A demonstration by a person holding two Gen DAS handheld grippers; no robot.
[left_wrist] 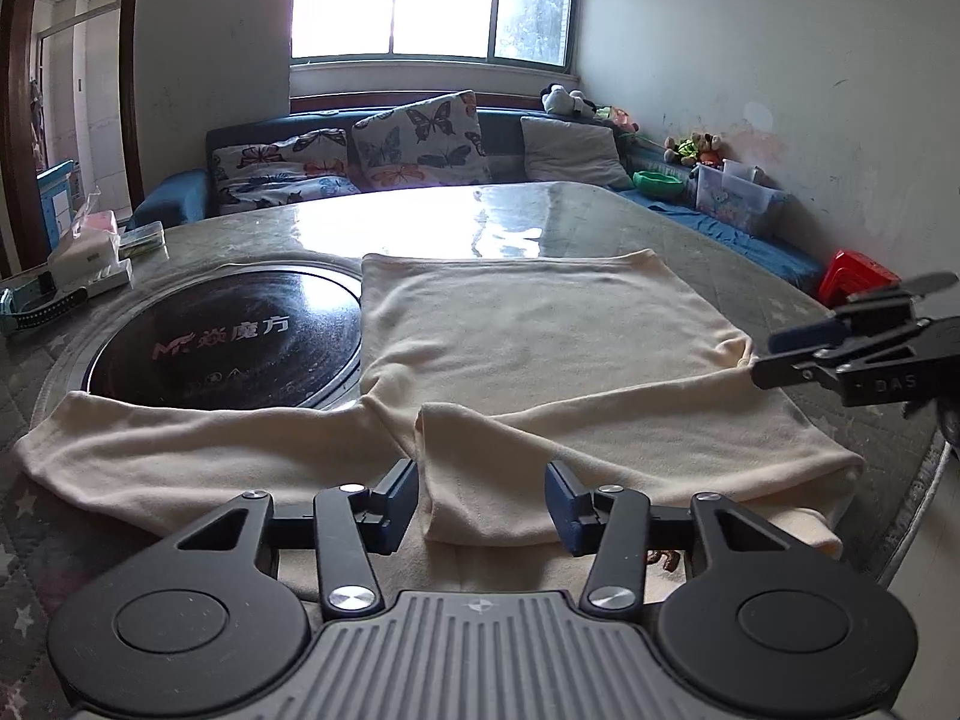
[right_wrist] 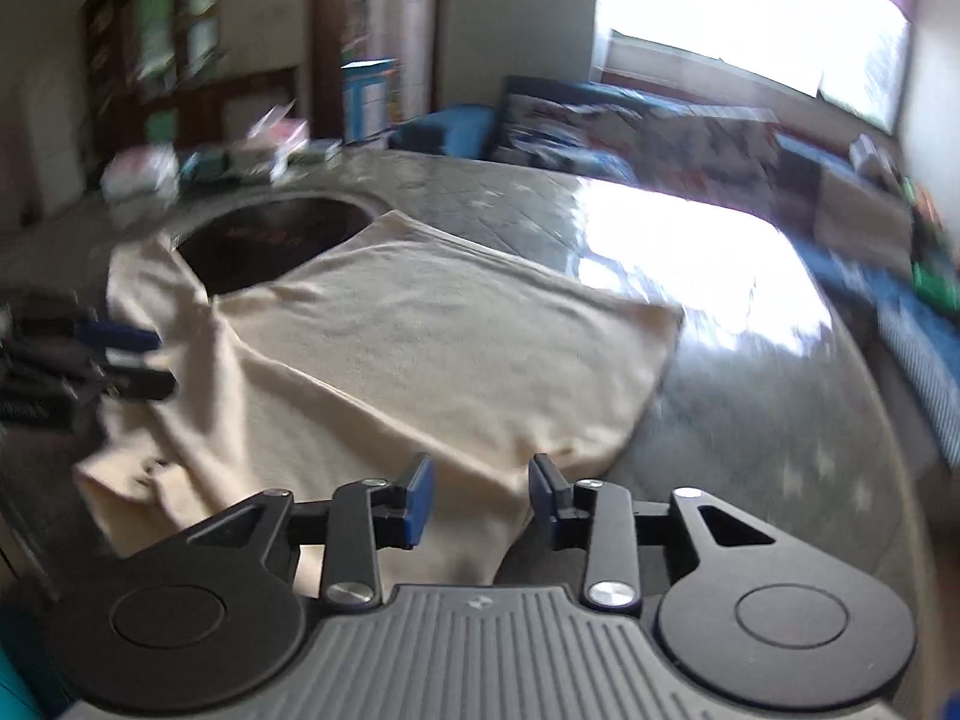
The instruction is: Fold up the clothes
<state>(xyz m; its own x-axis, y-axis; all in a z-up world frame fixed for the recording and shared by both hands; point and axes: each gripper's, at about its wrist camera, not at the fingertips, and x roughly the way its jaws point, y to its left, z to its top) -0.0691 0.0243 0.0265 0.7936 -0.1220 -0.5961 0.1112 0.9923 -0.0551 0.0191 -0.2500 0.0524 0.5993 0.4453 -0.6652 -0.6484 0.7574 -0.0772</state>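
The left claw sits closest to its own camera, its blue-padded fingers spread apart with a folded-over sleeve end between them, neither pad pressing the cloth. That sleeve belongs to a cream long-sleeved shirt spread flat on the surface, a round top under a glossy cover. The shirt's body lies with a straight far edge and a straight left edge that runs beside a black round hotplate set into the surface. The other sleeve stretches out leftward in front of the hotplate, its cuff near the surface's left rim. The right side of the garment ends in a soft folded edge close to the surface's right rim.

The right claw hangs over the shirt's right-hand border, fingers parted and holding nothing; in the left wrist view it enters from the right, with its tips just at the shirt's corner. Its own view is blurred, so whether the tips touch the cloth is unclear.

Beyond the shirt's far edge, a broad bare stretch of shiny surface runs to the far rim. On the left rim stand a few boxes and a wristwatch, well apart from the garment. Behind the surface a blue sofa carries butterfly-print cushions under a bright window.
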